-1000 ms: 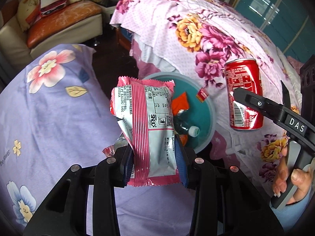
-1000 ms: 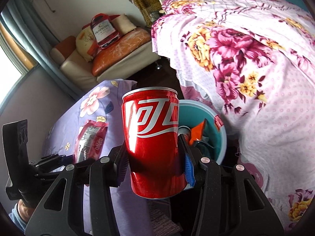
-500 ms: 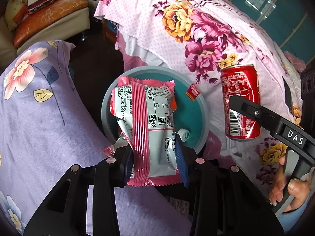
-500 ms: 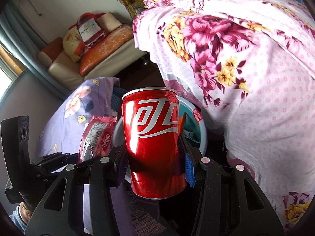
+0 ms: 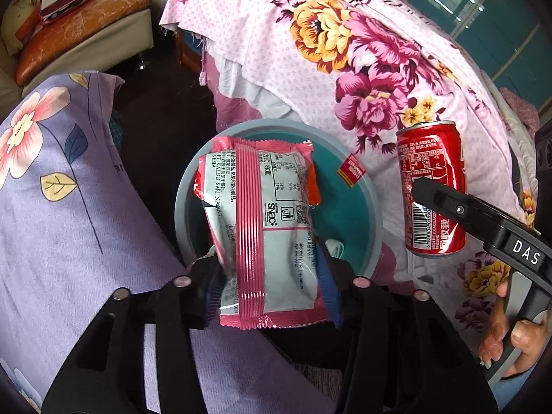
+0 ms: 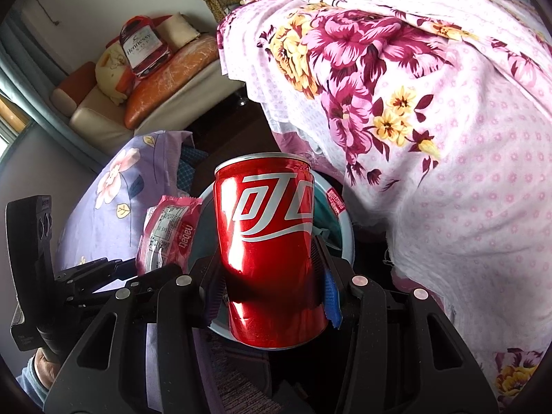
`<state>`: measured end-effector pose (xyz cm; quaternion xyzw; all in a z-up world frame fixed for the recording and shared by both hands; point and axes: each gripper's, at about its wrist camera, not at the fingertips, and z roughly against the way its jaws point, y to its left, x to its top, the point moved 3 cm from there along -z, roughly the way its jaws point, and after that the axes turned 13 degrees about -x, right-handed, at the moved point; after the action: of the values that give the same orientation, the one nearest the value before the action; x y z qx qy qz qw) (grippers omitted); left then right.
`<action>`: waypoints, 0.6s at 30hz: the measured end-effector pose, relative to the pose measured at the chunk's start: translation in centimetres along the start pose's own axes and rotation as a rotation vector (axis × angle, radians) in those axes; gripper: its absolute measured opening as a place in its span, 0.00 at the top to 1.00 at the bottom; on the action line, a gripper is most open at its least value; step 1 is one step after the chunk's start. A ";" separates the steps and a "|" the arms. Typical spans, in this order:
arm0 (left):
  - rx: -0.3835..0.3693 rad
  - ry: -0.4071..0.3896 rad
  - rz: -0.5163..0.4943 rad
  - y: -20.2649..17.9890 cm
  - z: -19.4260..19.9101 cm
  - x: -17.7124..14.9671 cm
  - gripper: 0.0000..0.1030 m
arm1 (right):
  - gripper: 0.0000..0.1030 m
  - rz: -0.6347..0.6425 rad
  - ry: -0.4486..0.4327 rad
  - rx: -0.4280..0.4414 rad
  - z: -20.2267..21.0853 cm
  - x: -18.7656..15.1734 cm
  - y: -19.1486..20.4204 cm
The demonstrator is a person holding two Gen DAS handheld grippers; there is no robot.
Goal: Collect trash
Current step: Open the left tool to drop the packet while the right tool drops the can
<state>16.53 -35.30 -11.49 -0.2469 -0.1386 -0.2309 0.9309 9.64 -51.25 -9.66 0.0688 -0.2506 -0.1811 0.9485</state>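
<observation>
**Bedroom gap, bin and two loaded tongs**

Setting: a pink floral bedspread [image 5: 345, 69] filled twelve to three o'clock in the left wrist view; a lilac flower-print sheet [image 5: 69, 189] covered nine o'clock. Dark floor [image 5: 165, 110] ran between them. A cream sofa with orange cushion [image 5: 79, 38] stood at eleven o'clock, a red bottle-shaped Hennessy pillow [image 6: 143, 46] propped on it.

Container: one round teal plastic bin with grey rim [image 5: 374, 220], set on the floor between the two beds. Contents visible: an orange wrapper [image 5: 313, 189], a white bottle cap [image 5: 336, 246]; a small red label [image 5: 352, 170] lay at its one-o'clock rim.

Left gripper [image 5: 272, 276]: jaws closed part-way, clamping the lower end of a pink-and-silver foil snack packet [image 5: 262, 220], held upright directly above the bin mouth.

Right gripper [image 6: 272, 286]: jaws spread to can width, pinching a red cola can [image 6: 269, 241] upright by its lower half. In the left wrist view the can [image 5: 431, 189] hung at three o'clock, just outside the bin rim, over the bedspread edge. A hand [image 5: 510, 341] gripped that tool's handle.
</observation>
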 end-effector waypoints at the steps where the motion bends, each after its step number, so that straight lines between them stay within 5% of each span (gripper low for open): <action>1: 0.004 -0.003 0.000 0.0 0.0 0.1 0.32 | 0.57 -0.004 0.002 -0.005 -0.1 0.0 -0.1; 4: 0.031 -0.023 0.008 0.4 0.3 0.1 0.10 | 0.57 -0.010 0.008 -0.017 -0.3 0.0 -0.3; 18: 0.080 -0.071 0.090 2.7 3.1 -1.2 0.09 | 0.57 0.022 0.018 -0.037 -0.7 0.4 1.3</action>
<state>16.38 -31.17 -10.37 -0.2235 -0.1693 -0.1741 0.9440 10.70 -50.20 -9.75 0.0502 -0.2397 -0.1744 0.9537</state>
